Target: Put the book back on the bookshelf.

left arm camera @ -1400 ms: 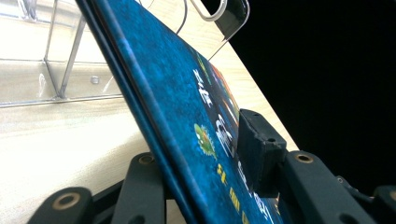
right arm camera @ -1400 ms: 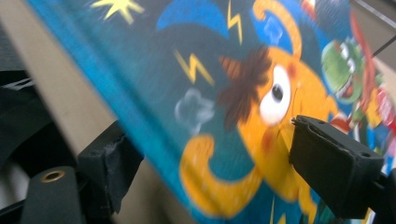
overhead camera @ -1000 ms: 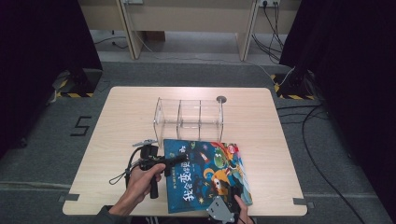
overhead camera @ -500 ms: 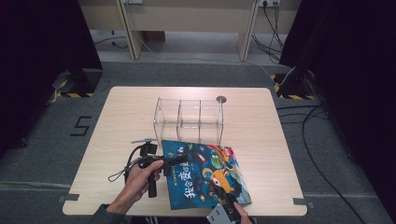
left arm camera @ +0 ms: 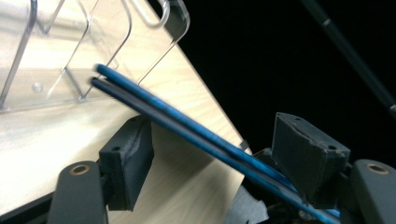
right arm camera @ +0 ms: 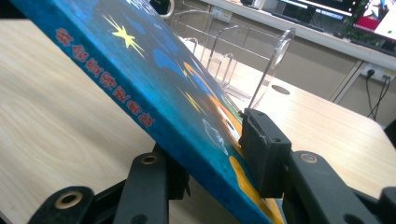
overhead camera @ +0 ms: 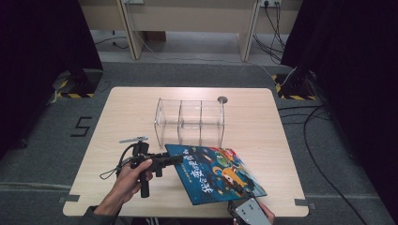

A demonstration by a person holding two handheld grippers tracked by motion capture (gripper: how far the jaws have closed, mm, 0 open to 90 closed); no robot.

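We look down on a grey carpeted floor (overhead camera: 42, 140) with dark curtains at both sides and a pale wooden worktop (overhead camera: 117, 117) in the middle. Toward its far middle stands a clear acrylic rack (overhead camera: 190, 122) with three compartments, and just behind that a small round grey disc (overhead camera: 222, 99) sits in the surface. Nearest us lies the blue picture book (overhead camera: 216, 172), tilted up off the worktop, its far edge close to the rack's front. Our right claw (right arm camera: 212, 158) is clamped on the book's near corner, one jaw under it and one on the cover. Our left claw (left arm camera: 212, 156) stands open, its jaws either side of the book's edge, neither pressing it that we can see.
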